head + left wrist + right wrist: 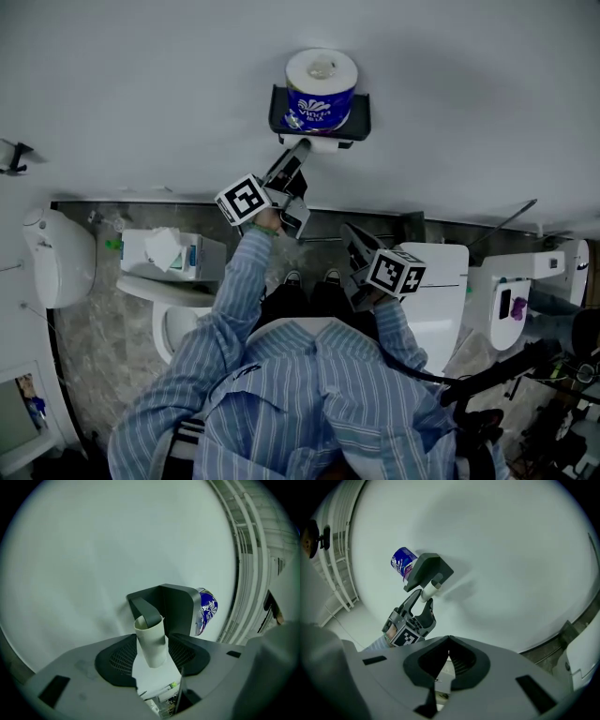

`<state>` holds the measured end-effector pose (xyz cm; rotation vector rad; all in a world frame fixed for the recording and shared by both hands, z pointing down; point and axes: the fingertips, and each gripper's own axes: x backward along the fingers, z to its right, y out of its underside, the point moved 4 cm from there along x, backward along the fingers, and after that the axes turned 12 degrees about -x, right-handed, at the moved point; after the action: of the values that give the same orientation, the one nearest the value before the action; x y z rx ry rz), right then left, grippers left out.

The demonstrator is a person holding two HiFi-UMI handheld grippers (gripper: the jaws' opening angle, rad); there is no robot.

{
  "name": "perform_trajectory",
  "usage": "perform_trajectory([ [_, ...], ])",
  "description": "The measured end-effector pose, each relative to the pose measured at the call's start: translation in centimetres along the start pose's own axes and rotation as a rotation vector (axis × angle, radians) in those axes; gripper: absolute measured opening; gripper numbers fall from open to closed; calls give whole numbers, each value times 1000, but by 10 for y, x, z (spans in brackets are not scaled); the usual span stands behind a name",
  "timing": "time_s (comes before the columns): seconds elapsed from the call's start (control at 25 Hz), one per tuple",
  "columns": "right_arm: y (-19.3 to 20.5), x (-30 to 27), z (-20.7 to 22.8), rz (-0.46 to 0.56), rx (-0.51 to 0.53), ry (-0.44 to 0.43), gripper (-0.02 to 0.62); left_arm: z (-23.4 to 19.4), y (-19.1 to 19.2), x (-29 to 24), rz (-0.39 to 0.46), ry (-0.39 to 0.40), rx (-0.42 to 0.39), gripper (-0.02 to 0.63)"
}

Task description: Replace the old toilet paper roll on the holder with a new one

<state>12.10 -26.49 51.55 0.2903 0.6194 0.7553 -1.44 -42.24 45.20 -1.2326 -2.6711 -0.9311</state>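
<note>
1. Left gripper (300,150), upper centre: jaws spread around the empty cardboard tube (151,641) on the holder (177,606).
2. Right gripper (449,644): jaws pressed together, empty.
3. New wrapped roll (321,89) sits atop the holder.

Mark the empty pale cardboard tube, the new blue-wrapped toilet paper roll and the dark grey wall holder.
Empty pale cardboard tube (151,644): left gripper view, side wall.
New blue-wrapped toilet paper roll (320,105): head view, blue wrapper.
Dark grey wall holder (180,609): left gripper view, flat face.

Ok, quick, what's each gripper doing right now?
Left gripper: open, cardboard tube between its jaws.
Right gripper: closed, empty.
</note>
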Motion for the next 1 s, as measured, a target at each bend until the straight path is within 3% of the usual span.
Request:
perform_trajectory([
  [0.04,-1,0,3,-5,-2,1,2,-1,0,0,17,4,20,192],
  [0.2,-7,2,11,-13,-11,3,2,3,4,-2,65,20,61,176],
  [0.4,-20,7,20,-3,-21,6,2,11,21,-17,-3,14,26,173],
  [0.56,-29,15,31,6,-33,12,2,14,41,-35,-130,-8,-140,172],
  [0.84,-44,29,45,41,-49,27,2,25,81,-66,-260,42,-183,172],
  [1.0,-50,35,44,31,-6,8,3,32,97,-72,-343,55,-297,172],
])
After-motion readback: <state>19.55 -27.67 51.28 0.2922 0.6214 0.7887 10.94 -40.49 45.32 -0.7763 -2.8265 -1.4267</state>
